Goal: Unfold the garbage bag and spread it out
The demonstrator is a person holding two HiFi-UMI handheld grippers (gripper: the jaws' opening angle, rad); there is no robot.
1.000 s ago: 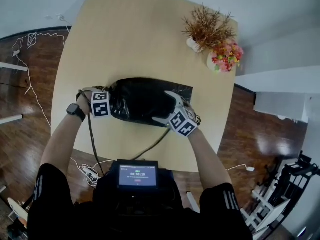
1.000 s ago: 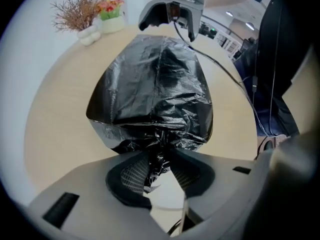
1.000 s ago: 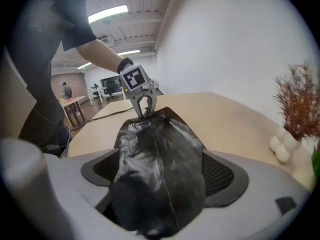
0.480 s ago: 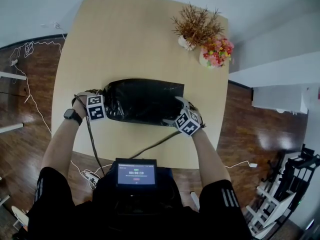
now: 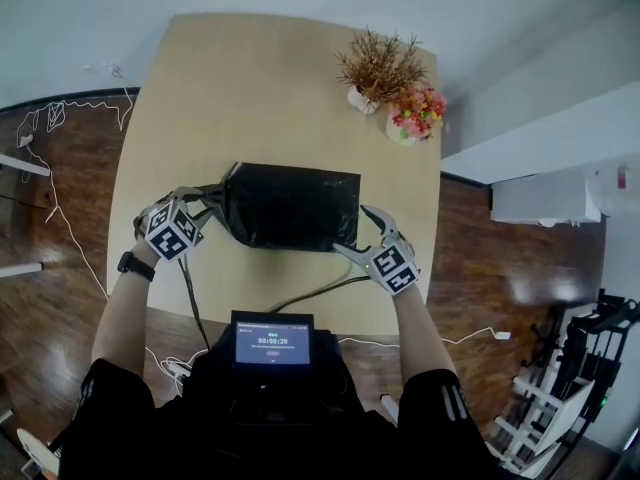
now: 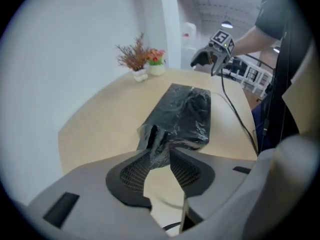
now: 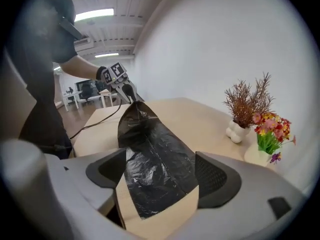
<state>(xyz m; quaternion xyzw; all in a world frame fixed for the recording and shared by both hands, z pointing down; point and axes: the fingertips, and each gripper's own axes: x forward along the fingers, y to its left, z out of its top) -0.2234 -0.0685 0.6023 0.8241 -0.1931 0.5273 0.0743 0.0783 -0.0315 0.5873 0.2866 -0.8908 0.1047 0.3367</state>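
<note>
Grippers are flanking the black garbage bag [image 5: 290,206], which is lying mostly flat across the middle of the wooden table [image 5: 250,78]. The left gripper [image 5: 205,206] is pinching the bag's left end, bunching the plastic into a crumpled peak between its pads and holding that end raised off the tabletop. The right gripper [image 5: 360,233] is hanging just beside the bag's near right corner, jaws spread wide though they have just been closing a little, gripping nothing. A dried plant [image 5: 378,66] and a pot of bright flowers [image 5: 415,113] are standing together at the far right corner, well apart from the bag.
</note>
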